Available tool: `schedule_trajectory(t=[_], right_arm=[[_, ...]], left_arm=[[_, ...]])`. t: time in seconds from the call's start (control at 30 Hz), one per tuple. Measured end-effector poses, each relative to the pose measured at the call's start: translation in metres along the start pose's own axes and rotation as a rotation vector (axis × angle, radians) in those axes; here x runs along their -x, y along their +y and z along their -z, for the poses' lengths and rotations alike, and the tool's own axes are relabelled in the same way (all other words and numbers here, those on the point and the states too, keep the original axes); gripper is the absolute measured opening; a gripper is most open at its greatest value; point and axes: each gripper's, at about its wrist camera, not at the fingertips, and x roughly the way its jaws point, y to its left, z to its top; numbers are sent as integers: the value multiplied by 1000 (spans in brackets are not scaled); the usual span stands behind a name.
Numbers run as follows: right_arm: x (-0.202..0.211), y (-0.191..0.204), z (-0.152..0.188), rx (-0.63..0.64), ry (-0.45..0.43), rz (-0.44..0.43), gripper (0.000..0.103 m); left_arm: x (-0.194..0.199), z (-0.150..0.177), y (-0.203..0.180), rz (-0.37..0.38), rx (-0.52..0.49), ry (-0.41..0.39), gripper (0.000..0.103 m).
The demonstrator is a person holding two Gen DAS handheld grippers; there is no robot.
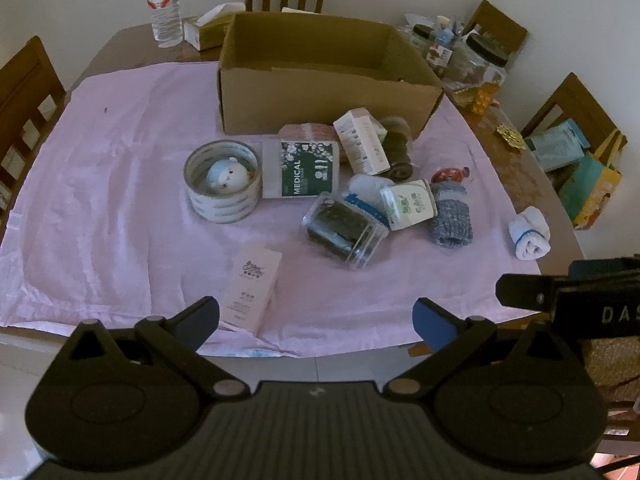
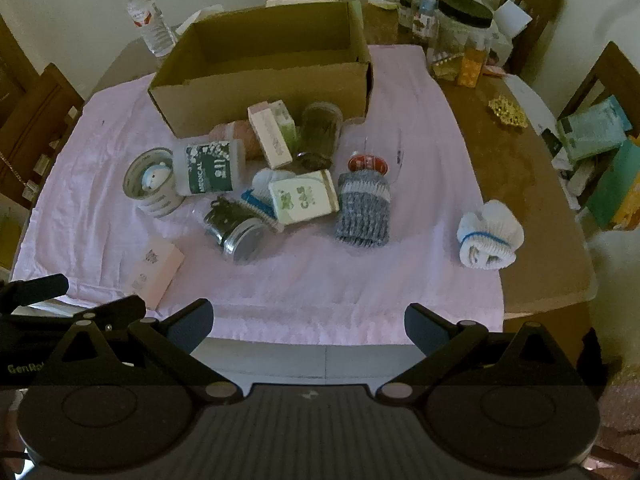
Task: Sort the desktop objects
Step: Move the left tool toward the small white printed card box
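You are hovering at the near edge of the surface [image 1: 120, 152], over its pink cloth, with nothing picked yet; sorting looks to be just starting. The open cardboard box [image 1: 320, 92], sitting upper centre of the left view, is likely the destination, and what you can see of its inside is looking bare.

In front of it the pile is waiting: the MEDICAL mask pack [image 1: 302, 168], the tape roll [image 1: 222, 182] with a small plush toy [image 1: 227, 175] inside it, the clear jar [image 1: 344, 228] lying on its side, the grey knitted roll [image 1: 450, 216], and the pink carton [image 1: 250, 286] lying alone nearest you. A white rolled sock [image 2: 490, 236] is sitting apart at right, half off the cloth.

Your left gripper [image 1: 316, 320] and right gripper [image 2: 308, 322] are both holding their jaws spread and empty. Judging from here, you are needing to choose one loose piece, perhaps the carton or sock, and descend squarely.

The box's far floor is hidden by its front wall. Items under the pile are overlapping, and most printing is too small to read.
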Motion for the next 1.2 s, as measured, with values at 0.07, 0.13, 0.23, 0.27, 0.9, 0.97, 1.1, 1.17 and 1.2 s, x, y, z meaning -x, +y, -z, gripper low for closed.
schedule_trajectory(t=[0.07,0.13,0.23,0.27,0.9,0.97,1.1,1.17,1.2], right_arm=[[-1,-2,-1,5,-4,-6,103],[-2,-4,-2,12,-5,-12,103],[-6,-7,-3,21,-1,-22,103],[-7,-7,-4,25,0,-25,103],[-24,-31,-21,99,-12,-103,103],[-26,-31,-22,108,-16,-109,103],[-30,-31,-24,118,-15,-117,103],[-32,-31,-25,118,-13,-112,103],[-32,-31,-25,117,-12,-110,103]], left_arm=[[-2,1,-1,-2,-1,-4,102],[-3,1,-2,-2,-5,-9,102],[-4,2,-3,-8,-13,-30,102],[-5,1,-4,-14,-19,-41,102],[-20,15,-3,-139,-56,-141,102],[-26,17,0,-161,-59,-125,102],[-41,23,2,-186,-111,-105,102],[-48,26,7,-166,-116,-110,102],[-53,27,10,-159,-119,-109,102]])
